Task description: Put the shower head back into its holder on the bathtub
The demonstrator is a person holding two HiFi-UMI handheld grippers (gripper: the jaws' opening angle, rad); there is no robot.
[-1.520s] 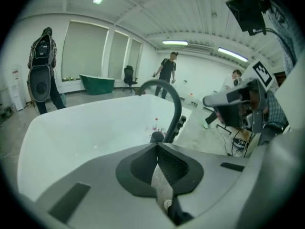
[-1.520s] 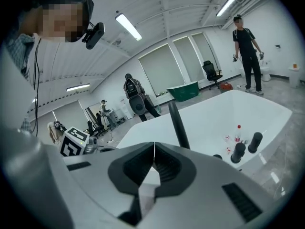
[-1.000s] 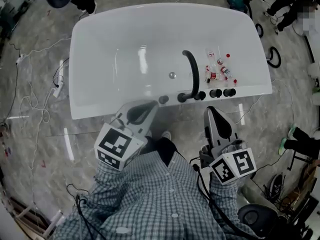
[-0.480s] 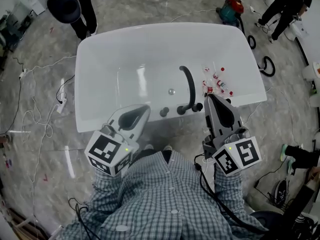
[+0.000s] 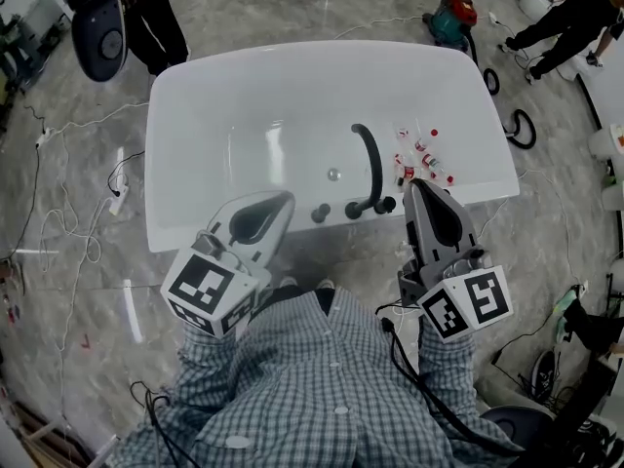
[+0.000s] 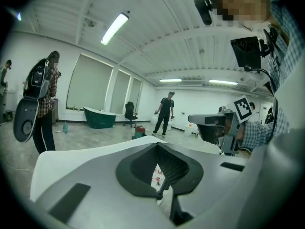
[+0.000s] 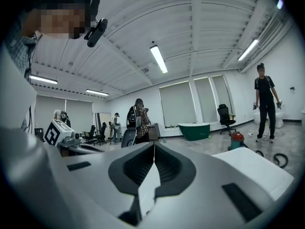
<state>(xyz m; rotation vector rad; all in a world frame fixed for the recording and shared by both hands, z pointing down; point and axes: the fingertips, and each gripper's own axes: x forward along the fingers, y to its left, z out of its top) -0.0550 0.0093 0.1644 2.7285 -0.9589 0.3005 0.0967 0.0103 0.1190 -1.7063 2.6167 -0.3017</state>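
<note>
Both grippers held out in front of me at waist level, each empty. Left gripper (image 5: 277,204): in its own view (image 6: 157,146) the jaws are brought together at the tips, nothing clamped; through the slit below them I see only a black knob stem and some red-and-white bottles beyond. Right gripper (image 5: 422,186): jaws likewise together at the tips (image 7: 153,145), nothing between them, white tub surface showing through the wedge underneath. From the head view, the white bathtub (image 5: 195,115) lies at 12 o'clock of both grippers, its near rim just beyond their tips. The black curved shower head (image 5: 371,164) starts from a black base on that near rim, between the two grippers, and arcs toward 12 o'clock over the basin; I cannot tell how it sits in that base. Black knobs (image 5: 320,213) flank the base. Small red-and-white bottles (image 5: 419,156) lie at 3 o'clock of the shower head. Grey marble floor (image 5: 88,261) with loose cables all round. Red vacuum (image 5: 458,10) at 1 o'clock beyond the tub; one bystander (image 5: 146,13) at 11 o'clock.
</note>
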